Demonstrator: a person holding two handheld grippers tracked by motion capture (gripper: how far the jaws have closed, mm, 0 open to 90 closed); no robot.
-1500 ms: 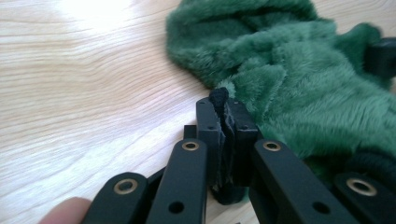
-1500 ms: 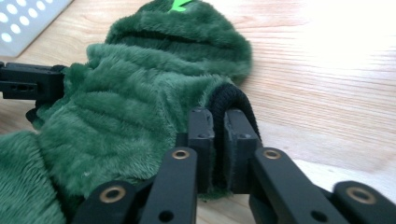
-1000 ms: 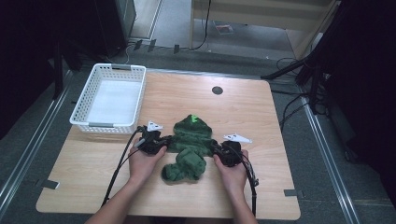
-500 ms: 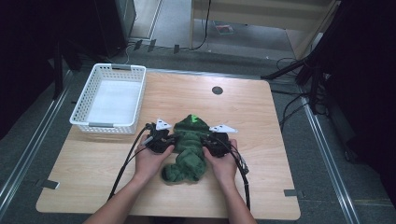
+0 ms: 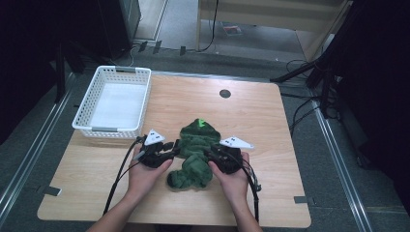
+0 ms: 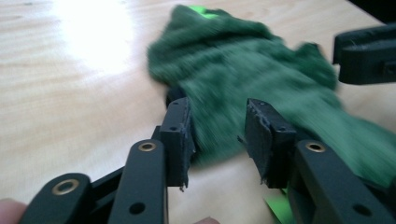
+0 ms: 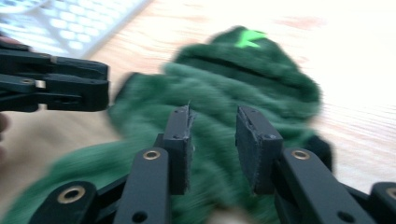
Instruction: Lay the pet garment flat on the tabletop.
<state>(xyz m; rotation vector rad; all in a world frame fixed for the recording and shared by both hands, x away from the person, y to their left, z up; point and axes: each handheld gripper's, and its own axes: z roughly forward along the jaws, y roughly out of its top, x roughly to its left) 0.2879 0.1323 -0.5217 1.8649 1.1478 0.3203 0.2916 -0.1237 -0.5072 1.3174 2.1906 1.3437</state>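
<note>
A dark green fleece garment (image 5: 195, 154) with a bright green mark near its top lies crumpled on the wooden table (image 5: 270, 125), its sides folded in. My left gripper (image 5: 169, 148) sits at its left edge and my right gripper (image 5: 212, 155) at its right edge, each held in a hand. In the left gripper view the left gripper (image 6: 219, 140) has just been opening; the garment (image 6: 252, 70) lies beyond the gap and the pads do not press on it. The right gripper (image 7: 215, 149) has likewise just been opening, above the garment (image 7: 243, 84).
A white plastic basket (image 5: 114, 100) stands on the table's far left, close to the left hand. A dark round hole (image 5: 225, 93) sits near the table's far edge. Cables trail from both grippers toward the near edge. Bare wood lies to the right of the garment.
The grippers carried the garment's outstretched sides inward over its middle, then drew back a little. The garment is narrower and bunched, and the hands sit closer to it.
</note>
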